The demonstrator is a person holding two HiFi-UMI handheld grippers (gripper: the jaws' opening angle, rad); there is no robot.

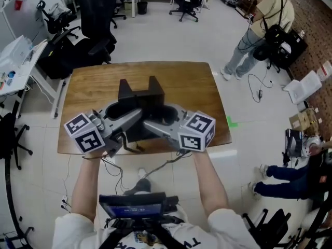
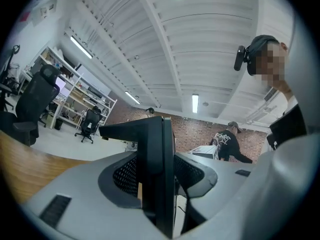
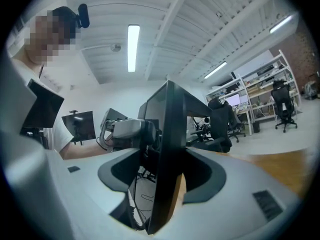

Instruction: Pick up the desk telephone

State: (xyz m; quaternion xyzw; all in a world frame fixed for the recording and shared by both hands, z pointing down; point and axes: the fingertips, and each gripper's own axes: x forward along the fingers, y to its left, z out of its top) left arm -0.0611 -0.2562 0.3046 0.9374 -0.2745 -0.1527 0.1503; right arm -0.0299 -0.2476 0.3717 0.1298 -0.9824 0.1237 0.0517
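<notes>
We had the telephone (image 1: 141,96) clamped from both sides, the left gripper (image 1: 126,119) and right gripper (image 1: 157,124) each closed on one of its thin black edges. It hung clear above the table (image 1: 199,82), so the pickup looked essentially done.

Tabletop (image 1: 194,84): brown wood, mid-view.
Office chair (image 1: 98,12): black, 11 o'clock, beyond the tabletop.
Standing person (image 1: 267,14): 2 o'clock, black bag at the side.
Green tape (image 1: 231,121): on the floor, 3 o'clock, just beside the tabletop.
White desk (image 1: 21,61): 10 o'clock.
</notes>
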